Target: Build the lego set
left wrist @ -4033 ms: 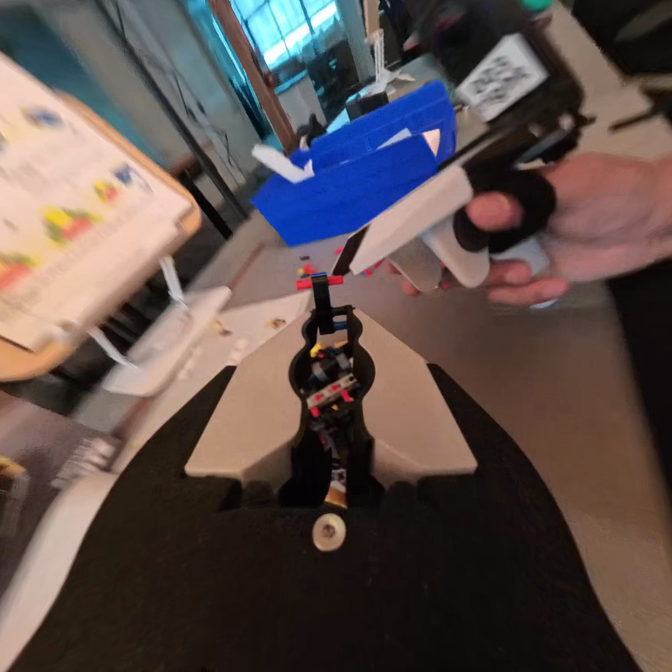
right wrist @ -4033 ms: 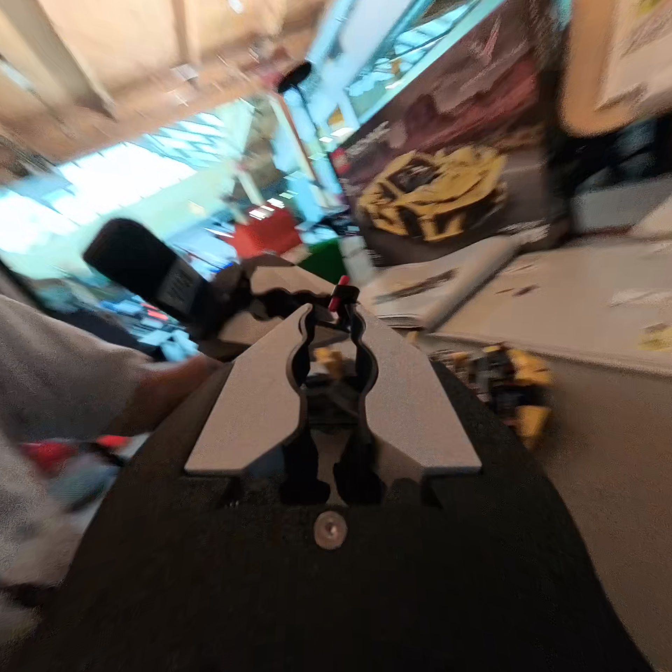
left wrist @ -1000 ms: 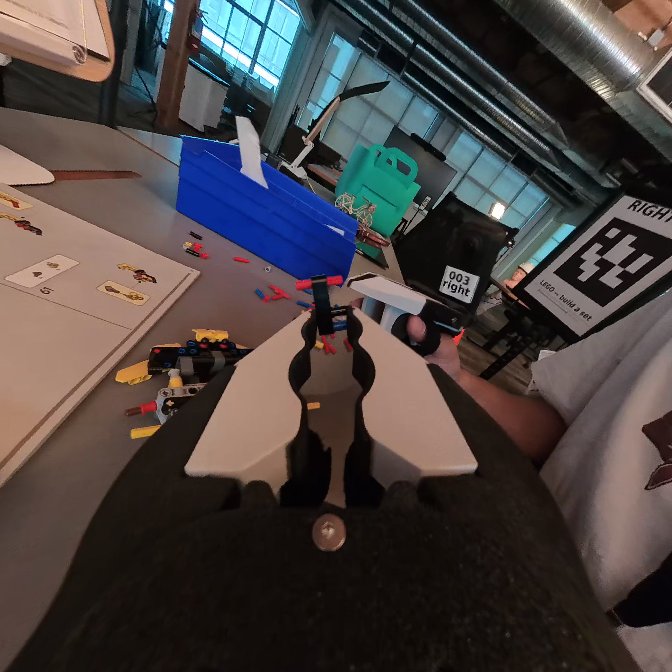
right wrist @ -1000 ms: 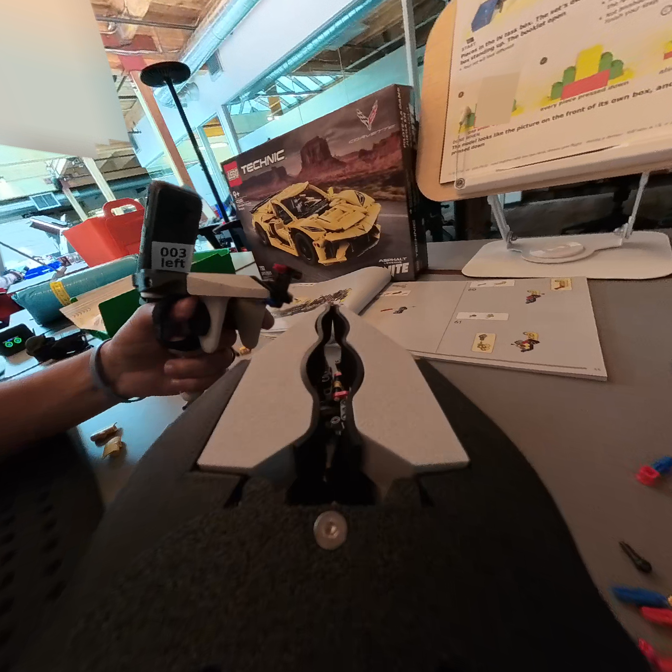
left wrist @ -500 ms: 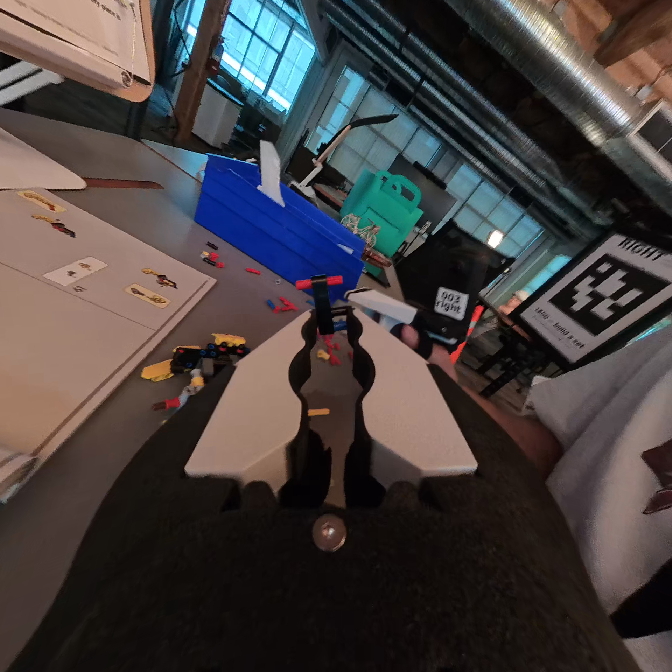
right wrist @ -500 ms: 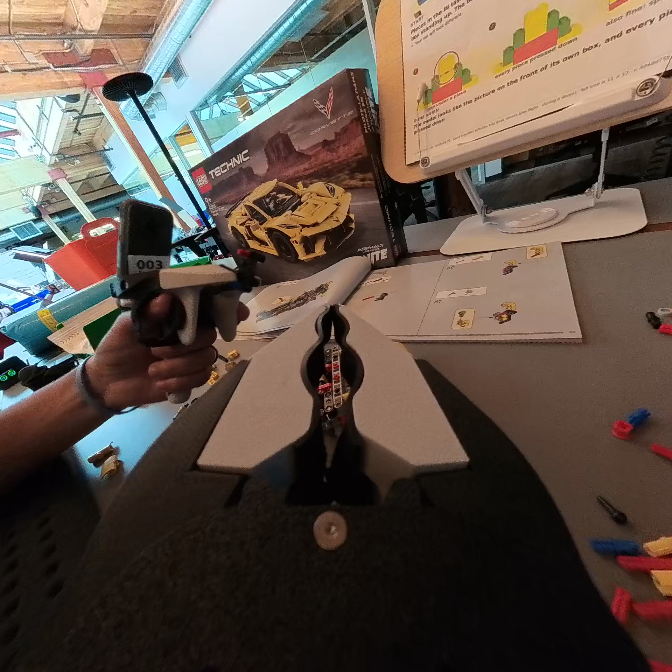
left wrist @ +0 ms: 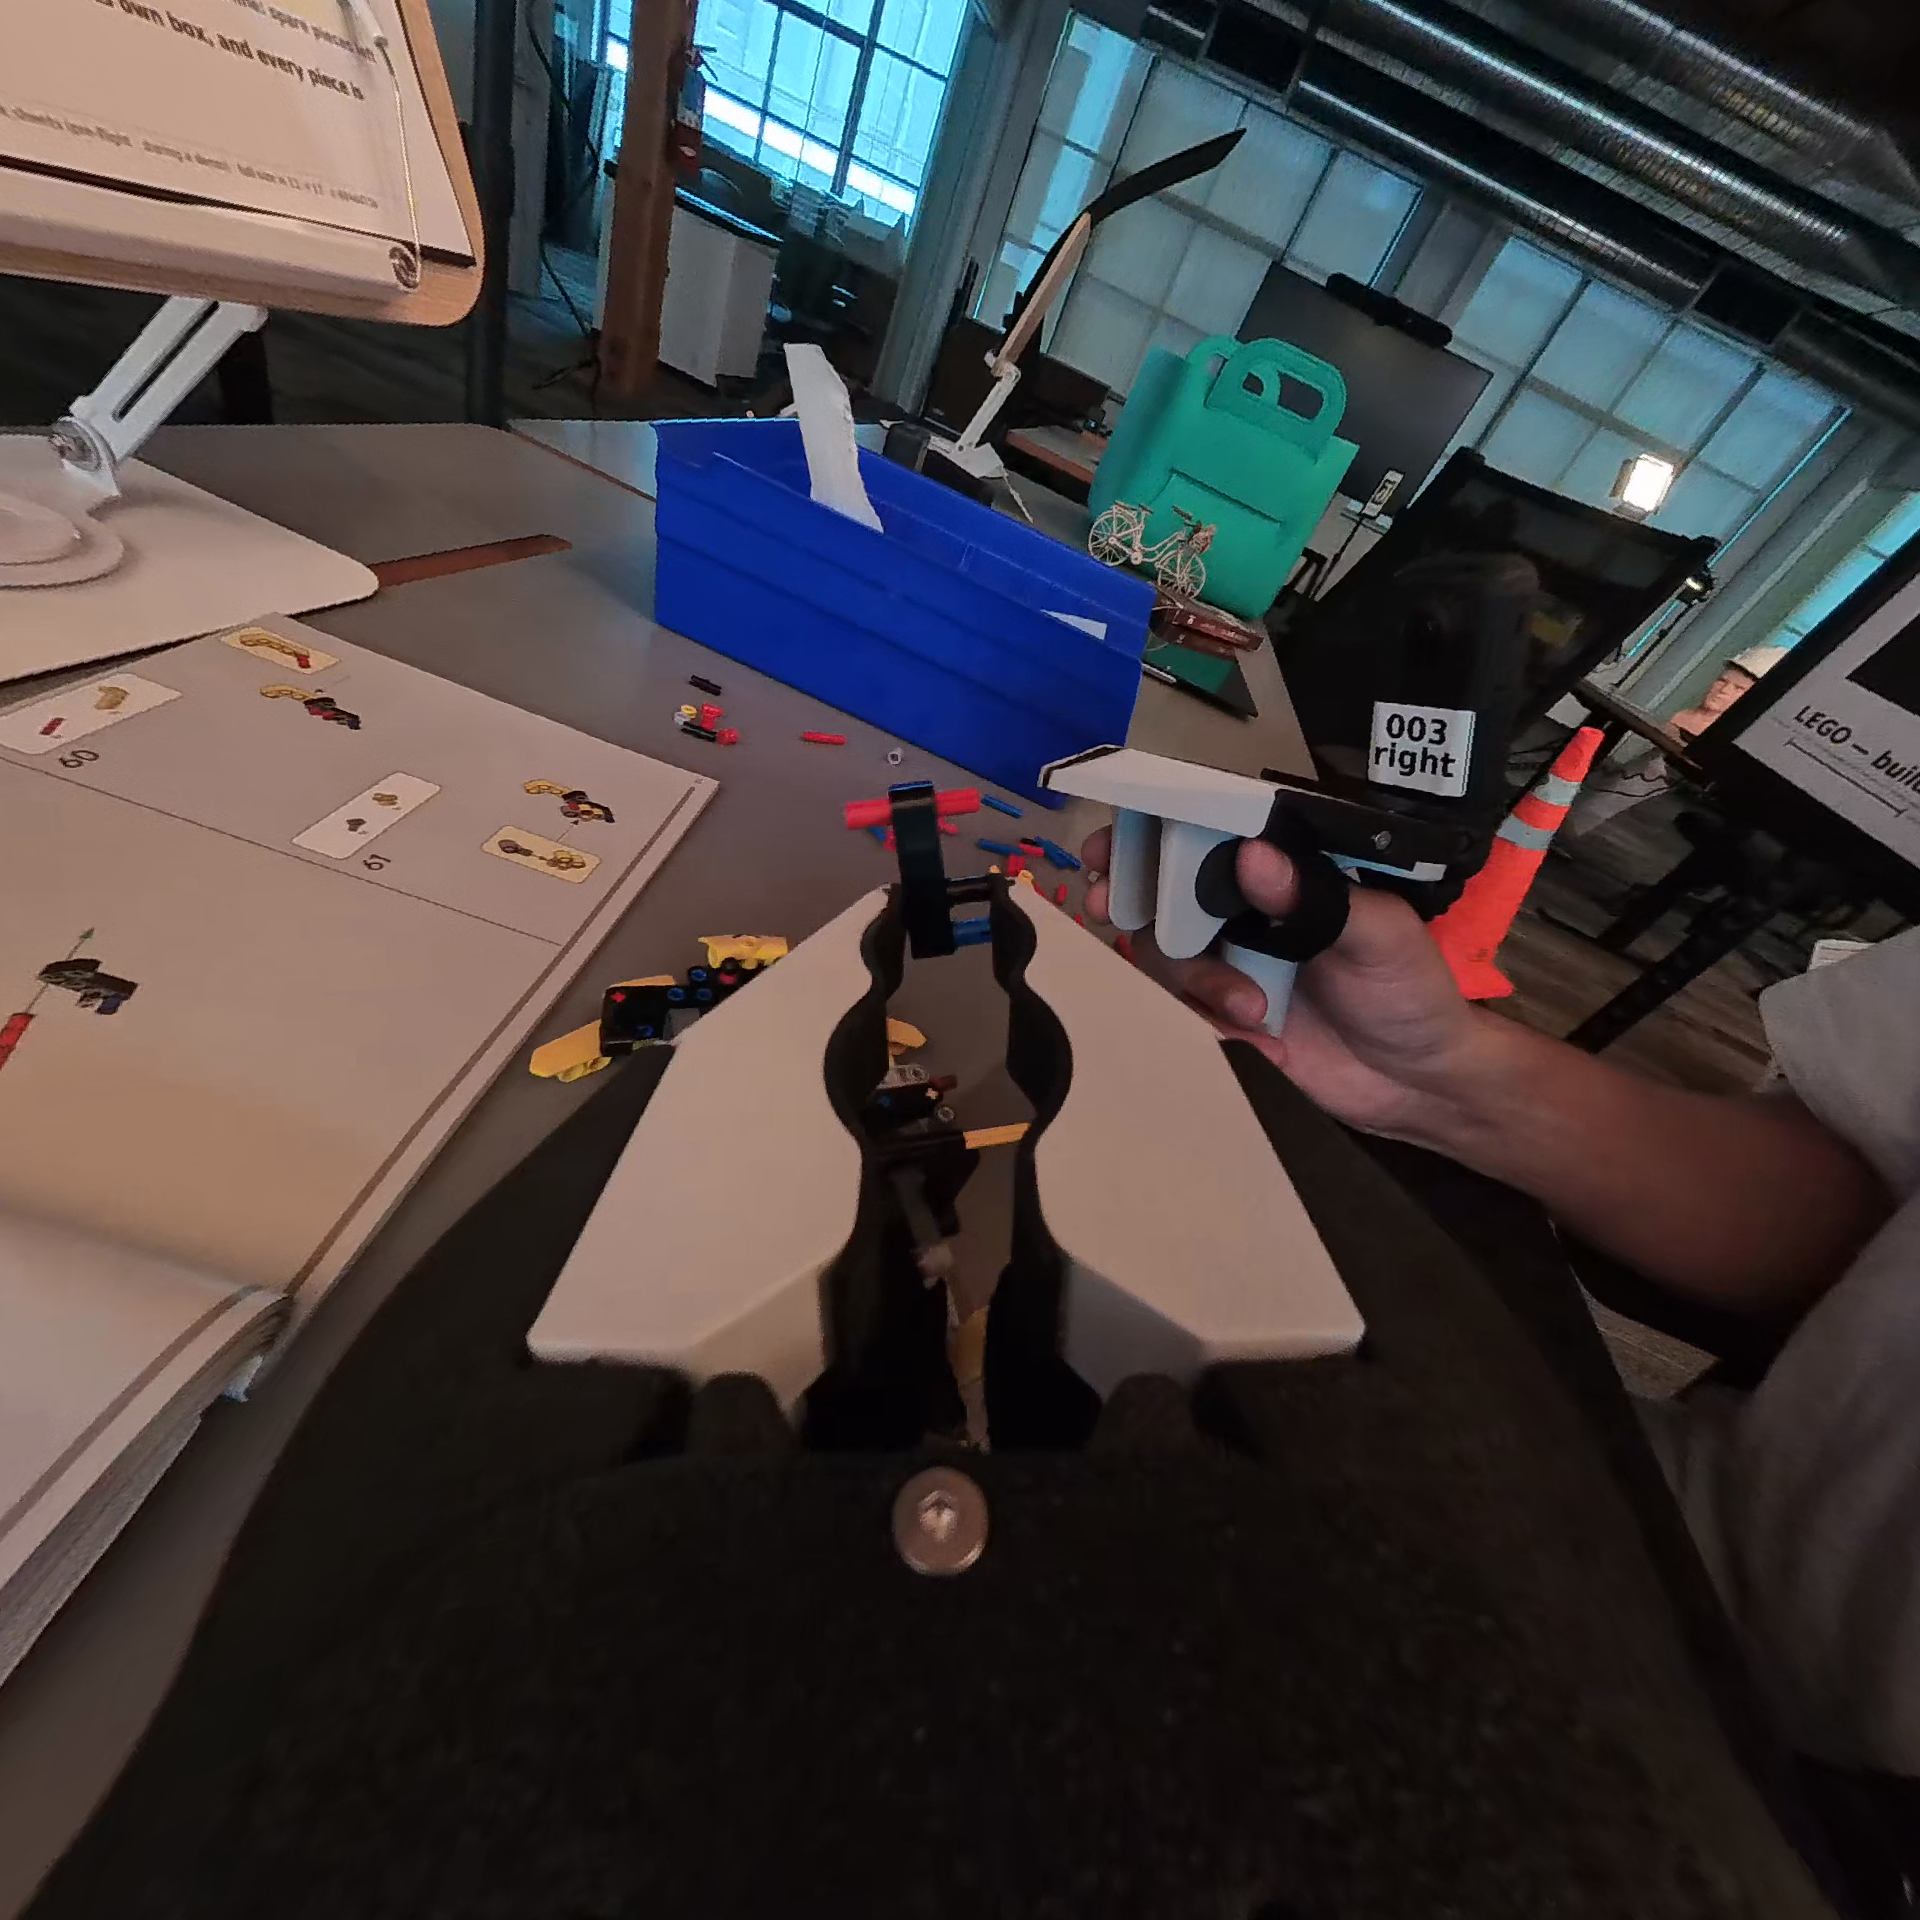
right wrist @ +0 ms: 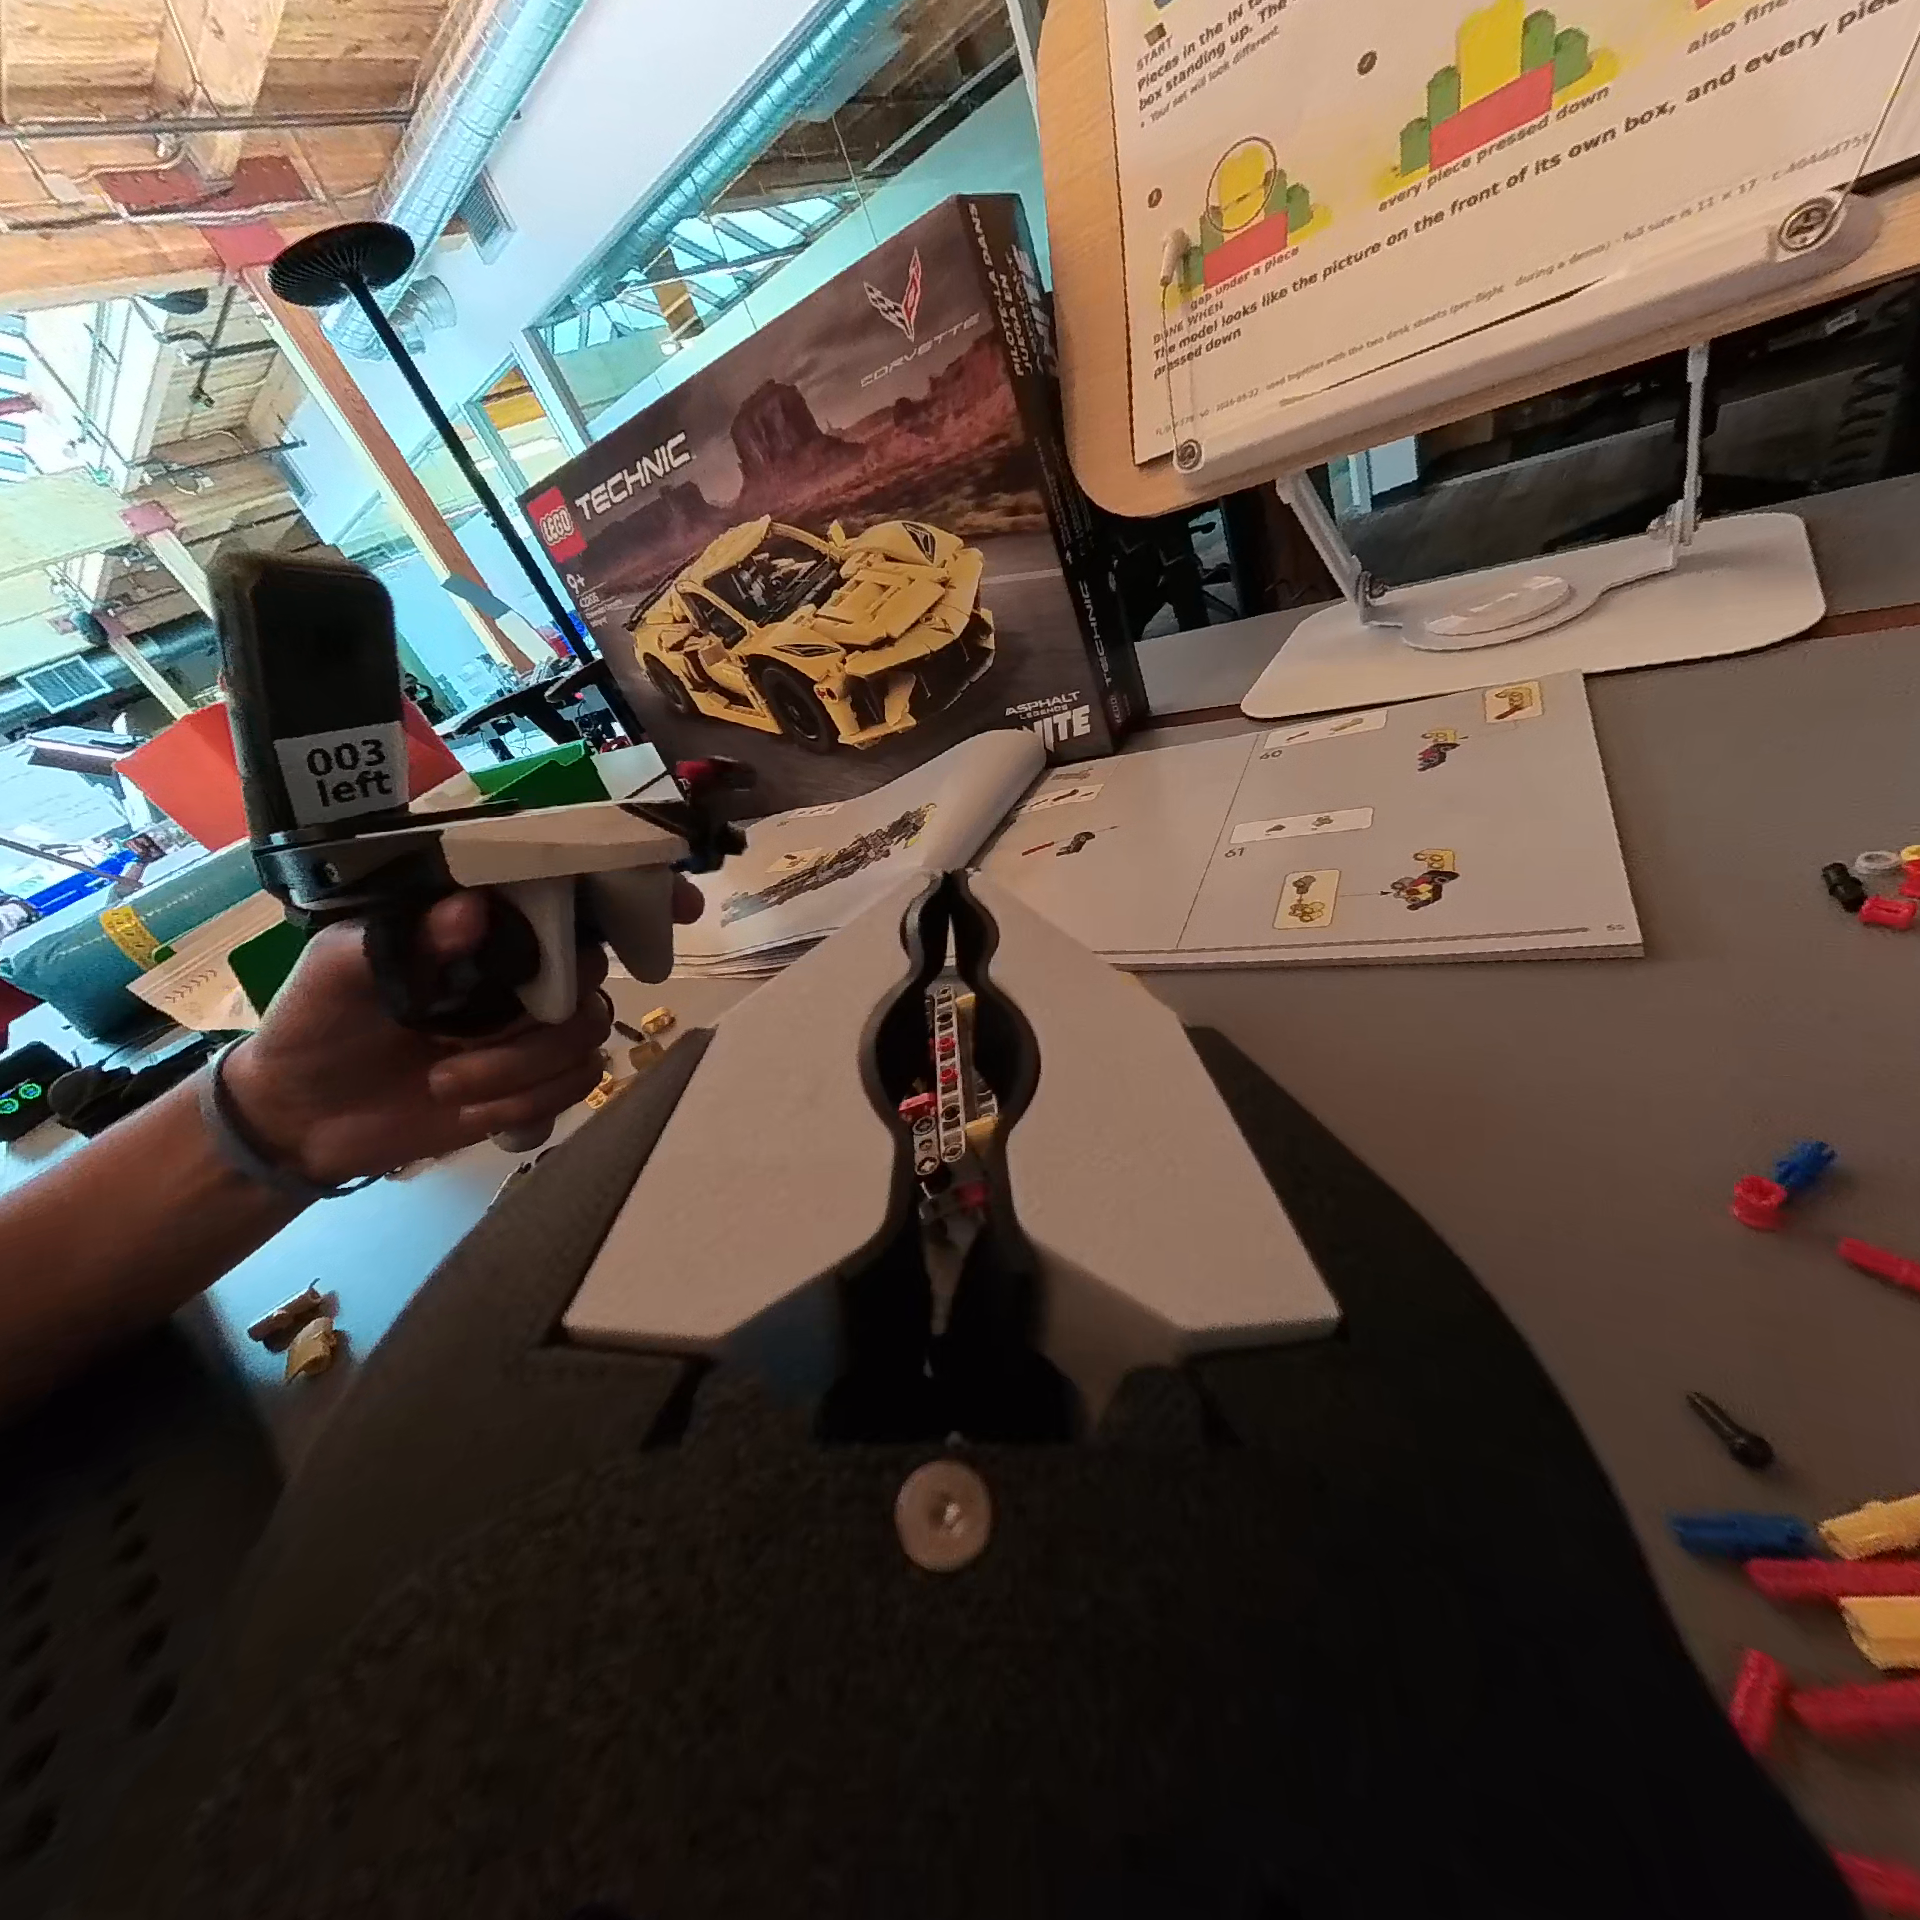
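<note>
Since a half-second ago we have tilted both grippers down, so more of the open instruction booklet (right wrist: 1340, 821) fills our right wrist view. Our left gripper (left wrist: 943, 914) has its jaws pinched on a small black piece (left wrist: 921, 868) with a red axle (left wrist: 912, 807) through its top, standing just past the fingertips. Our right gripper (right wrist: 951, 896) is closed to a thin slit with nothing between the tips. Only the left view shows the blue bin (left wrist: 894, 603) ahead of those jaws and the yellow-black subassembly (left wrist: 665, 1003) to their left. Only the right view shows the set's box (right wrist: 831, 561) beyond its jaws and loose pins (right wrist: 1818, 1558) to their right. Through the right jaws' gap a grey beam (right wrist: 948, 1091) lies below.
</note>
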A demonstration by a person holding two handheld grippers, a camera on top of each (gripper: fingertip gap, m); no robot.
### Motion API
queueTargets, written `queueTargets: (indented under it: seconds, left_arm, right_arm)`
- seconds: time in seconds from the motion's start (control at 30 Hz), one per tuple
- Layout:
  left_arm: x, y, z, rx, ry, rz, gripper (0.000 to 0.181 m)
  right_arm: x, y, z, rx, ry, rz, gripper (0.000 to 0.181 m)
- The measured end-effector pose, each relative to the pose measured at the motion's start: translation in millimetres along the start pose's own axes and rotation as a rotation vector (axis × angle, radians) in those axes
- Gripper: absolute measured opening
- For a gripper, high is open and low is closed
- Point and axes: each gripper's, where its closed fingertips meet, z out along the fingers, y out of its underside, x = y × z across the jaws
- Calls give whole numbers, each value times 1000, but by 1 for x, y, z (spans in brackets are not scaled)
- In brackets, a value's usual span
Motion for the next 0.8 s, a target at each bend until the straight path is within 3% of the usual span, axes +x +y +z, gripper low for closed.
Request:
queueTargets:
  seconds: [0.6, 0.7, 0.8]
  left_arm:
    - [-13, 3, -1, -18, -76, 69, 17]
    - [-17, 3, -2, -17, -99, 82, 17]
    - [-18, -1, -5, -4, -114, 90, 17]
  right_arm:
    - [4, -2, -2, 9, 23, 3, 0]
    - [21, -15, -10, 57, 136, -71, 2]
    - [56, -34, -37, 51, 329, -182, 5]
